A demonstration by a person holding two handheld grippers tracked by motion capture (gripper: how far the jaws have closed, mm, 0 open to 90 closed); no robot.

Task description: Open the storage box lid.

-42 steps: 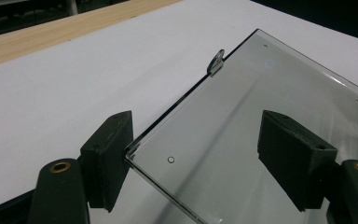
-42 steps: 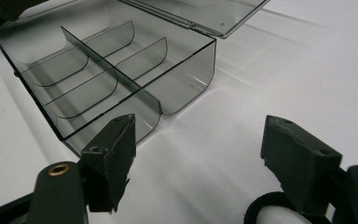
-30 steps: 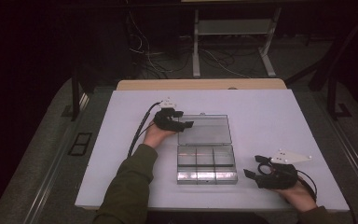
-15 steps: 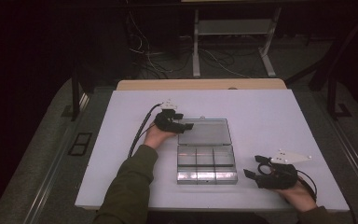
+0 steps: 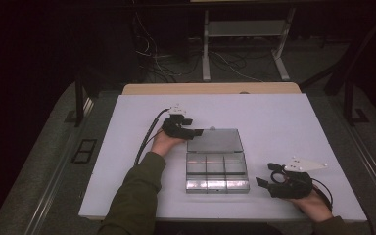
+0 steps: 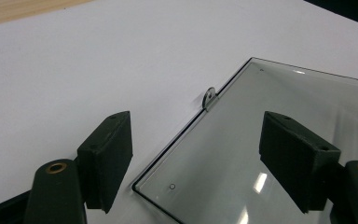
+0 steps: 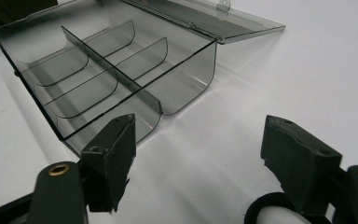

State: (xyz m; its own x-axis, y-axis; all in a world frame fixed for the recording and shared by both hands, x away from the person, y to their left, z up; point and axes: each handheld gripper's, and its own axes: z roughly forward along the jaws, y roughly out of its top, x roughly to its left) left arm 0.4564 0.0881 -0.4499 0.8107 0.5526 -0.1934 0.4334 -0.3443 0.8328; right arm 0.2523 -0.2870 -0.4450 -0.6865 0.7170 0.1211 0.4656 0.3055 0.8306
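Note:
A smoky clear plastic box (image 5: 217,171) with several empty compartments lies open mid-table, its lid (image 5: 214,140) folded back on the far side. My left gripper (image 5: 196,132) is at the lid's far left corner and stands open. In the left gripper view my left gripper (image 6: 198,128) straddles the lid (image 6: 242,154) edge near the small latch tab (image 6: 209,98), one jaw over the table and one over the lid, neither touching. My right gripper (image 5: 265,174) rests open on the table right of the box. The right gripper view has my right gripper (image 7: 200,130) facing the box (image 7: 98,74) with nothing between the jaws.
The white table top (image 5: 274,122) has bare room on all sides of the box. A wooden strip (image 5: 210,88) runs along its far edge. Beyond it are floor cables (image 5: 152,54) and a metal stand (image 5: 245,29).

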